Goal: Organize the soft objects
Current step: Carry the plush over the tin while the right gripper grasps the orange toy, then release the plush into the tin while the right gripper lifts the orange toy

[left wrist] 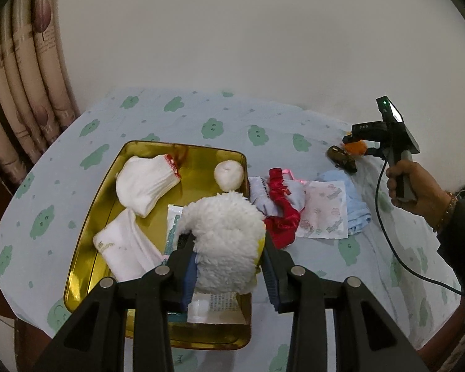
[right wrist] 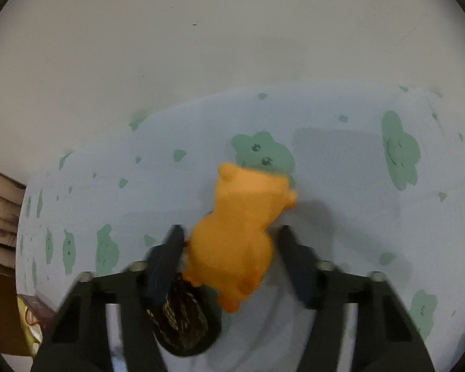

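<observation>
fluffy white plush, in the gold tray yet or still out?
Not yet set down. The fluffy white plush sits between the left gripper jaws, held above the gold tray, not resting in it like the white socks.

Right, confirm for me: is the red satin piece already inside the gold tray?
No. The red satin piece lies on the sheet just outside the right rim of the gold tray, among the other cloths.

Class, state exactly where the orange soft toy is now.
In the right wrist view, the orange soft toy sits between the right gripper fingers, beside a dark patterned object.
</observation>
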`<state>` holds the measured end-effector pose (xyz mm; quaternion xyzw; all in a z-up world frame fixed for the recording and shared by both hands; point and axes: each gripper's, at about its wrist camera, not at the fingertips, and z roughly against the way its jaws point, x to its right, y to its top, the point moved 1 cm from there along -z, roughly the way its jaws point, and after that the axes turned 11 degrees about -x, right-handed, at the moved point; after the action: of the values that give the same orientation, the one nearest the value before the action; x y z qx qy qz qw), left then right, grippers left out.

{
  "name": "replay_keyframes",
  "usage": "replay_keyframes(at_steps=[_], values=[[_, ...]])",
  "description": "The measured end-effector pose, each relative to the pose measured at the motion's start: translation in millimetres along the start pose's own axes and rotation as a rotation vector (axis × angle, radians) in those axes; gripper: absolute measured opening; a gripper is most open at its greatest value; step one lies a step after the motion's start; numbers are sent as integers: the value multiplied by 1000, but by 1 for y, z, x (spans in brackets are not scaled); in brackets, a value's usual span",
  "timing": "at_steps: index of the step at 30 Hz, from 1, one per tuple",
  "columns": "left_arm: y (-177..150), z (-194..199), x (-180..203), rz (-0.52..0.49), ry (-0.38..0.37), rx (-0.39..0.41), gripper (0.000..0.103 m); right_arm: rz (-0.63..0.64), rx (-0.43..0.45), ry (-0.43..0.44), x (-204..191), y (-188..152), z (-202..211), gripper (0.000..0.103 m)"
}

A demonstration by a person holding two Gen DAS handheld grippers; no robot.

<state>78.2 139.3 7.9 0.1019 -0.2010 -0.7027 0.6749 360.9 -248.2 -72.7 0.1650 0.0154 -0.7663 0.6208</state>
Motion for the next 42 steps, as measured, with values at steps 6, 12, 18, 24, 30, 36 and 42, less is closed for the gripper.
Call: replay_keyframes(at_steps=[6, 12, 18, 24, 30, 36, 42], values=[[-6, 10, -18, 35, -4, 19, 37, 76, 93, 36, 4, -19, 30, 41], [-15, 16, -35, 83, 15, 22, 37, 89, 150, 105, 27, -73, 73, 41], [-18, 18, -45, 81, 42, 23, 37, 97, 195, 199, 46, -134, 116, 41], [6, -10, -44, 40, 70, -1, 37, 92, 181, 288, 46, -196, 136, 41], [37, -47, -42, 10, 81, -34, 39, 103, 154, 318, 31, -229, 133, 42], [52, -75, -42, -54, 145, -49, 41, 130, 131, 344, 17, -239, 128, 42], [59, -81, -44, -101, 99, -69, 56, 203, 130, 360, -13, -247, 132, 42]])
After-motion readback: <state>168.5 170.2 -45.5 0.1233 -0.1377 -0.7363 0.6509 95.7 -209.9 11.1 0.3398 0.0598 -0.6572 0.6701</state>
